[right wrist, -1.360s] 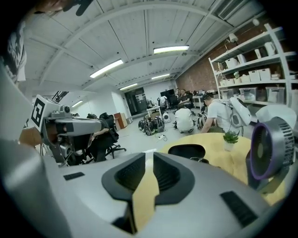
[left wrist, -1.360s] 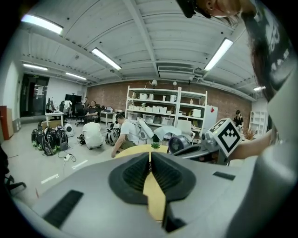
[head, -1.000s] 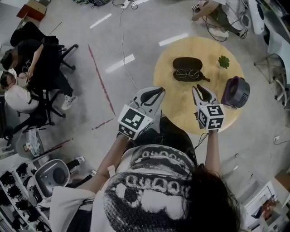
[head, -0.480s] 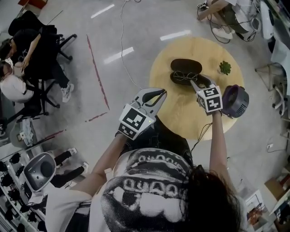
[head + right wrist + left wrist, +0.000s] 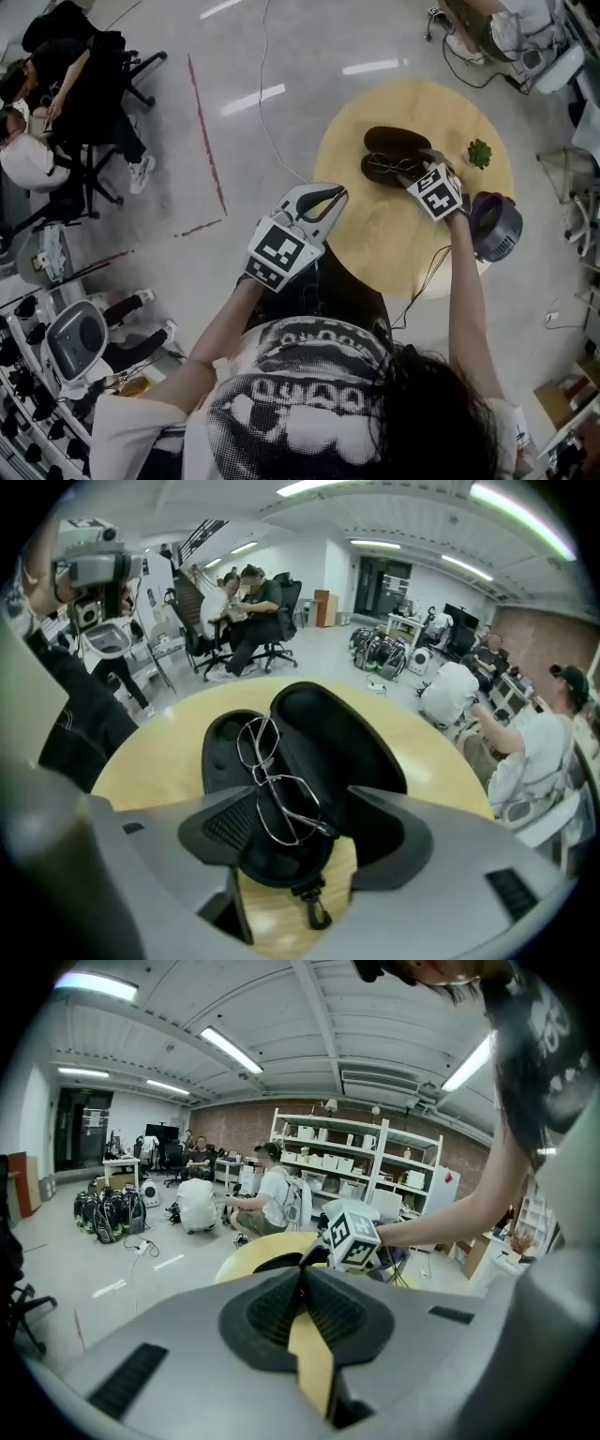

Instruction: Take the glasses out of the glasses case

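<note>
Right gripper (image 5: 305, 841) jaws just opened wide, glasses (image 5: 267, 776) in case (image 5: 342, 733) between them, ungripped; pinch frame gently. Left gripper (image 5: 302, 1286) jaws closed, empty.

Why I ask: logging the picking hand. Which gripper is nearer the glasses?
Right. The right gripper is over the glasses, which lie between its jaws that have just been opening; the left gripper is apart, shut, by the table edge.

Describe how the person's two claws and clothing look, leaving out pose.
The left claw and right claw are light grey shells with black ribbed pads. Each carries a white cube printed with black square markers. The person wears a short-sleeved T-shirt with a black-and-white print.
</note>
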Motion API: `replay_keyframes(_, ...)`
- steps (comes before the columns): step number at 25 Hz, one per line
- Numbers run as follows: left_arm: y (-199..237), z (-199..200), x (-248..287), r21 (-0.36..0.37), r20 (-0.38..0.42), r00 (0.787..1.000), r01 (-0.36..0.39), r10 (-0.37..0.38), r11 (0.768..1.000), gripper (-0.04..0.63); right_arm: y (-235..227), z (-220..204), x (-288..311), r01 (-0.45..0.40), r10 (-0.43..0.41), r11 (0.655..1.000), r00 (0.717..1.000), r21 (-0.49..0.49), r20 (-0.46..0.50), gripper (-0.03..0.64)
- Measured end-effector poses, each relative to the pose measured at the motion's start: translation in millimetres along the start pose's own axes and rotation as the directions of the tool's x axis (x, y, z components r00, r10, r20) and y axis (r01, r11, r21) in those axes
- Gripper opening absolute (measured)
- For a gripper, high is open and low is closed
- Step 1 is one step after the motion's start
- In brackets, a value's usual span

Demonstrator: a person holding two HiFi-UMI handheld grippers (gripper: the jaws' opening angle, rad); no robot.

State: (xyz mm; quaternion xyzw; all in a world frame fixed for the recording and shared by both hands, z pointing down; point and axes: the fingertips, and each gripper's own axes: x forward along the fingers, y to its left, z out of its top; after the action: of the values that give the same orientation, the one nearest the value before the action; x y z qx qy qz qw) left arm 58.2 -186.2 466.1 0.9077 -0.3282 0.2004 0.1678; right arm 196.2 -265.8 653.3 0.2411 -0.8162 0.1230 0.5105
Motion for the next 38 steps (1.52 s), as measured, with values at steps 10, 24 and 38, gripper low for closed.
replay_keyframes(10,16.1,-2.7,0.2,0.003,-0.014,0.999,0.051,-0.051,0.999,0.021,16.3,1.1,-0.7,0.065,-0.067,0.987,0.998,-0.145,-0.008,0.262)
replay_keyframes(24,48.2,-0.7,-2.5,0.036,-0.023,0.993,0.113,-0.112,0.993,0.021,5.5,-1.5,-5.4,0.239,-0.255,0.951,0.965,-0.198,-0.055,0.215)
replay_keyframes(38,70.3,1.6,-8.0,0.053,-0.019,0.987,0.162,-0.161,0.985,0.021,8.9,2.9,-14.2,0.381,-0.385,0.922,0.921,-0.063,-0.058,0.001)
